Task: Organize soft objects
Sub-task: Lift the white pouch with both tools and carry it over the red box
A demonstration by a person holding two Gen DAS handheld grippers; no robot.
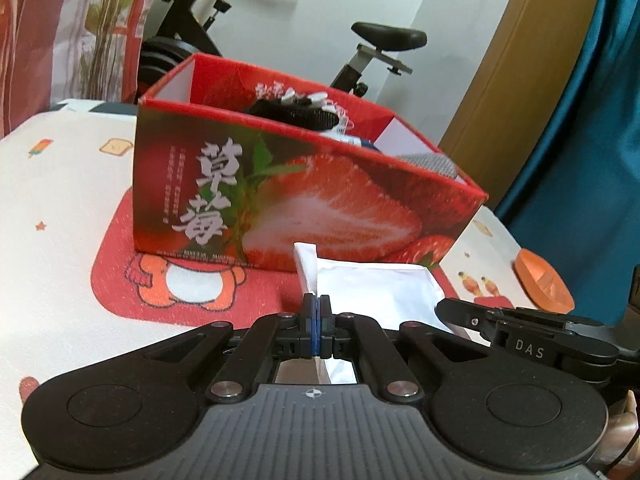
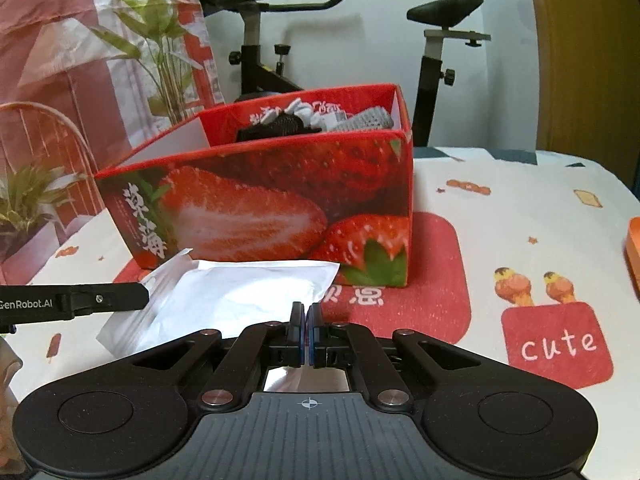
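A white soft packet lies in front of the red strawberry box on a red mat. My left gripper is shut on the packet's left edge. My right gripper is shut on the same white packet at its near right edge. The strawberry box holds black, white and grey soft items, also seen in the left wrist view. The right gripper's finger shows in the left wrist view, and the left gripper's finger in the right wrist view.
The table wears a white patterned cloth with a red mat under the box. An orange dish sits at the right edge. An exercise bike stands behind the table, and a curtain hangs at the right.
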